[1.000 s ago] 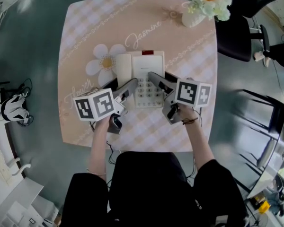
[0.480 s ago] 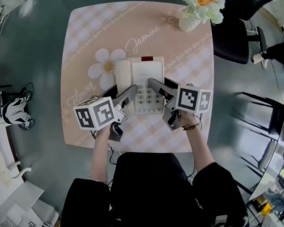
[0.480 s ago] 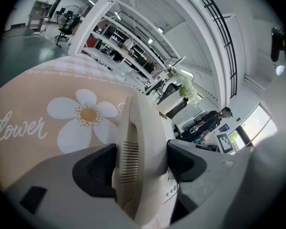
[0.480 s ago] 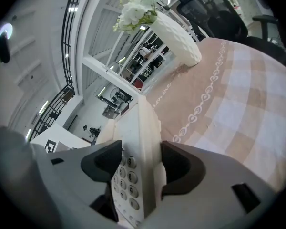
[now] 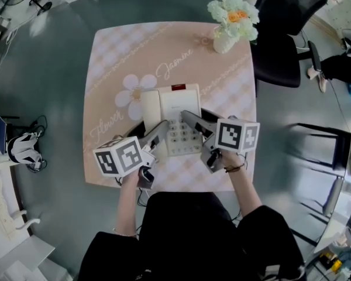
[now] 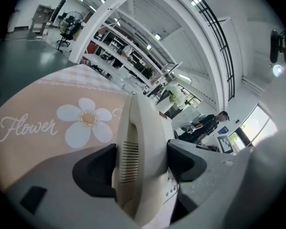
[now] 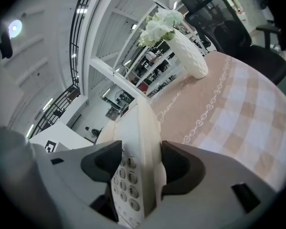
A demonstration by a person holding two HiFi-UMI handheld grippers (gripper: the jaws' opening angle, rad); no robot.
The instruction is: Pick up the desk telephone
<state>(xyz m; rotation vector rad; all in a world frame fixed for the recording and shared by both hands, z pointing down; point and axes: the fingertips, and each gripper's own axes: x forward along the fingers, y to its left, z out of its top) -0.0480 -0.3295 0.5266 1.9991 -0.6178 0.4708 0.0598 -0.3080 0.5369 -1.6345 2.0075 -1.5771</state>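
My left gripper [image 6: 140, 163] clamped on cream plastic desk telephone [image 5: 176, 113], handset side; right gripper [image 7: 136, 163] clamped on its keypad edge. Two-sided hold for level lift, I judge. Phone mid peach checked tablecloth [image 5: 222, 81].

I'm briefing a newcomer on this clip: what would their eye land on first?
First, the cream phone in the middle of the flower-print table, clamped from both sides. The left gripper is shut on its handset side, and the right gripper is shut on its keypad side. Next comes the vase of flowers at the table's far right corner.
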